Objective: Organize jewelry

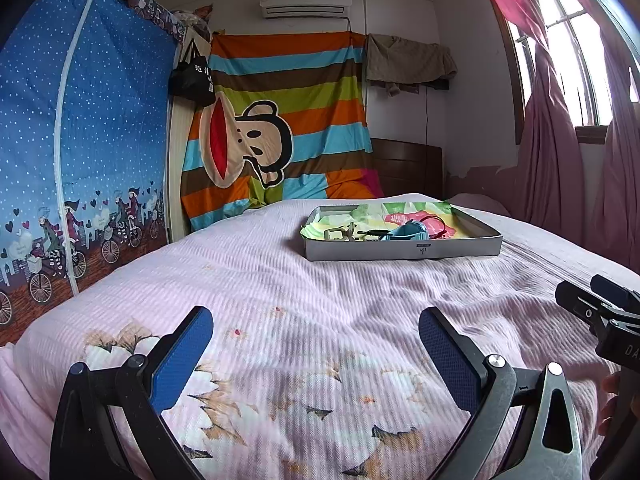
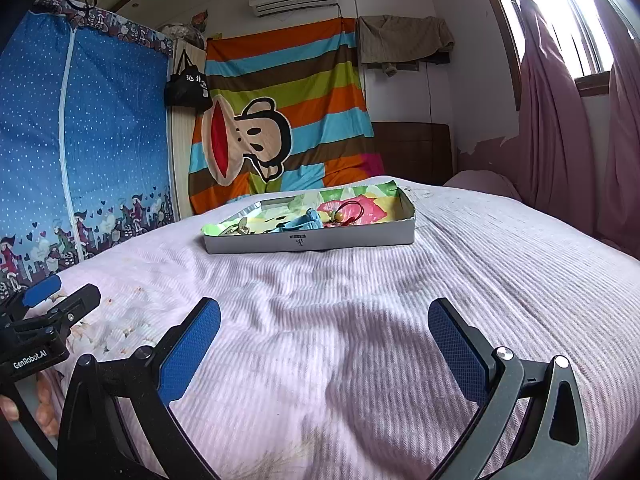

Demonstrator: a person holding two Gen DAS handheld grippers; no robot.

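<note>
Left wrist view: my left gripper (image 1: 316,344) is spread wide, blue pads (image 1: 182,356) far apart with nothing between them, hovering over the pink bedspread (image 1: 280,280) and touching nothing I can see. The grey tray (image 1: 400,250) sits on the bedspread well beyond my fingertips, a little right of centre. Inside the tray, on its colourful paper lining (image 1: 376,212), the jewelry lies in a loose cluster: a pale metal piece (image 1: 340,233) toward the tray's left end, a light-blue item (image 1: 408,230) in the middle, and a red cord loop (image 1: 436,224) just right of that. At the right edge, nearer to me than the tray, my right gripper (image 1: 592,300) pokes in; from here I cannot tell its gap.

Right wrist view: my right gripper (image 2: 324,340) is just as wide, blue pads (image 2: 190,354) splayed and empty, above the bedspread (image 2: 480,260). The tray (image 2: 312,240) lies well ahead, slightly left of centre. In it, the light-blue item (image 2: 306,220) sits mid-tray, the red cord loop (image 2: 354,208) to its right with small beads beside it, the pale metal piece (image 2: 240,229) toward the tray's left end. My left gripper (image 2: 60,300) shows at the left edge, well short of the tray.
</note>
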